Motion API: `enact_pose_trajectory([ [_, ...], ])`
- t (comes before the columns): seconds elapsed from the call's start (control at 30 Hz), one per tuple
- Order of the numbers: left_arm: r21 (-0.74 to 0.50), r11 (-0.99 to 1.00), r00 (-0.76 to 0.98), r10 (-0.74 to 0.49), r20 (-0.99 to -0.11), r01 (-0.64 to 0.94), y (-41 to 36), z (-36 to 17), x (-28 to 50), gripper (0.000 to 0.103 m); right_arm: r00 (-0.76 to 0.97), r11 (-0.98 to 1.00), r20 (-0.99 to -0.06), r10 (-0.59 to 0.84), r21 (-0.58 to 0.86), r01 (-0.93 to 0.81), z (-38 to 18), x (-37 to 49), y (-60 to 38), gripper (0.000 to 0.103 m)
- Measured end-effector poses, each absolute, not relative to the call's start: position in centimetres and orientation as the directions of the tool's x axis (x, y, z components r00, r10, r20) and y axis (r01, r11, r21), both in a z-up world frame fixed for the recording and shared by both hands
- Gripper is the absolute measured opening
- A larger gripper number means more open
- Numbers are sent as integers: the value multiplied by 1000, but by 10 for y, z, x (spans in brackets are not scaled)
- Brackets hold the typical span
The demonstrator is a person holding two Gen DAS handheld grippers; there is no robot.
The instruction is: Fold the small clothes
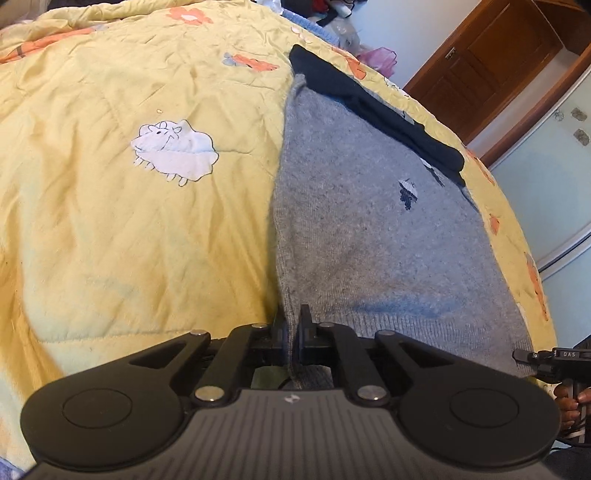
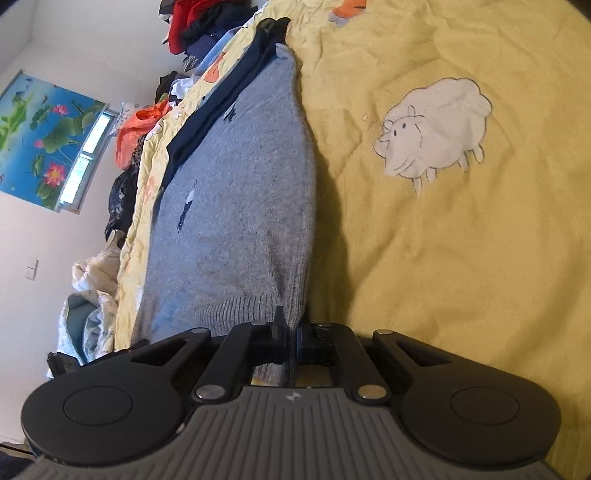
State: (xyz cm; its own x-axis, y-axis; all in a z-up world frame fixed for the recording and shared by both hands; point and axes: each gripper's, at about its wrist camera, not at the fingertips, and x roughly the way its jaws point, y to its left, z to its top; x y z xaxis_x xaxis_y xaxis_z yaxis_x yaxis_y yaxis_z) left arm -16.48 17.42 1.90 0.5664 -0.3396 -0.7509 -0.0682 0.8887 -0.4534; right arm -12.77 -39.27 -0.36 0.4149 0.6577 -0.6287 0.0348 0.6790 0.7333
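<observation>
A small grey knitted sweater [image 1: 369, 229] with little dark motifs lies flat on a yellow quilt [image 1: 110, 221]. A dark navy garment [image 1: 373, 114] lies along its far edge. My left gripper [image 1: 291, 317] is shut on the sweater's ribbed hem at its near left corner, with the knit pinched between the black fingers. In the right wrist view the same grey sweater [image 2: 240, 184] stretches away, with the navy garment [image 2: 221, 99] at its left side. My right gripper [image 2: 290, 321] is shut on the ribbed hem at the sweater's right corner.
The quilt carries a white sheep patch [image 1: 173, 151] [image 2: 432, 129] beside the sweater. Piled clothes [image 2: 207, 26] lie at the bed's far end and along its left edge. A wooden door [image 1: 491, 62] and pale wall stand beyond the bed. A hand on the other gripper's handle [image 1: 569, 398] shows at the right edge.
</observation>
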Motion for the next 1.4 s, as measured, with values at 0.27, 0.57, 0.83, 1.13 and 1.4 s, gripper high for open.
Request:
enact_pose_trajectory([
  [0.27,-518,855,548,-422,-722,-23,162,19,-159,31,408,582,-543,734,812,35,2,-117,-387,64],
  [0.57,-480,877,549,-414,-726,26,148,23,-152,30,374,609,-587,718,790,71,-6,-105,-393,19],
  [0.83,-495,869,511,-432,-743,16,162,24,-149,6,401,618,-566,720,786,0,7,-108,-393,9],
  [1.13,-602,797,597,-507,-622,49,172,60,-103,6,499,542,-420,758,831,-125,56,-58,-388,9],
  [1.4,-614,779,707,-505,-496,126,171,110,-10,6,599,473,-276,752,859,-198,80,36,-389,9],
])
